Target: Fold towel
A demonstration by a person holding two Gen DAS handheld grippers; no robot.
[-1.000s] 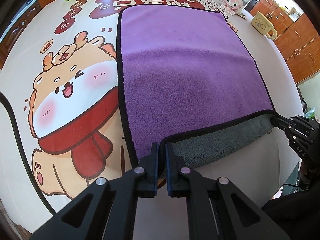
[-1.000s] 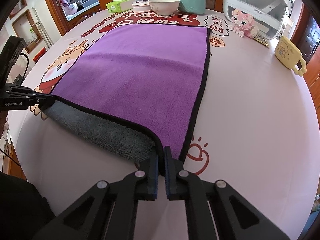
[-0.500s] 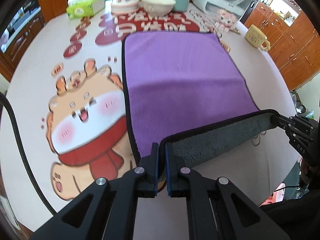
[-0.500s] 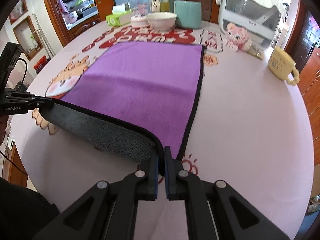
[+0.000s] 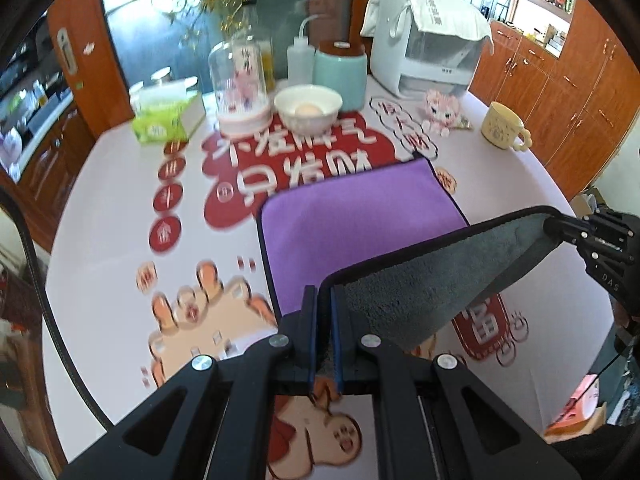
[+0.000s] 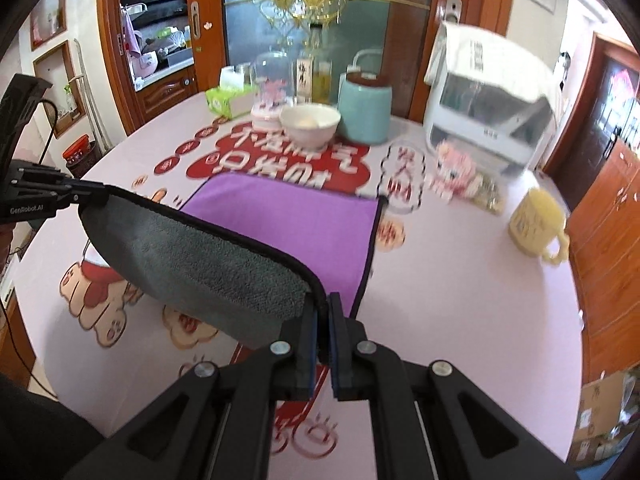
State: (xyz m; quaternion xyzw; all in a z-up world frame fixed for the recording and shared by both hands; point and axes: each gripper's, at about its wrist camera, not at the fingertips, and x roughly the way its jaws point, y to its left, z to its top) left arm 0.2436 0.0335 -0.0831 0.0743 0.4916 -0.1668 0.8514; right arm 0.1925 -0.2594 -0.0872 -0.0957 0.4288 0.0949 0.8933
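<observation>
A purple towel with a grey underside and black trim lies on the printed table; it also shows in the right wrist view. Its near edge is lifted high, grey side facing me. My left gripper is shut on the near left corner. My right gripper is shut on the near right corner; it also shows at the right of the left wrist view. The left gripper shows at the left of the right wrist view. The far edge rests flat on the table.
At the far side of the table stand a white bowl, a teal canister, a glass dome, a green tissue box and a white appliance. A pink toy and a yellow mug sit far right.
Both grippers have risen and moved forward with the near edge, lifting it well off the table. More grey underside shows and less purple.
</observation>
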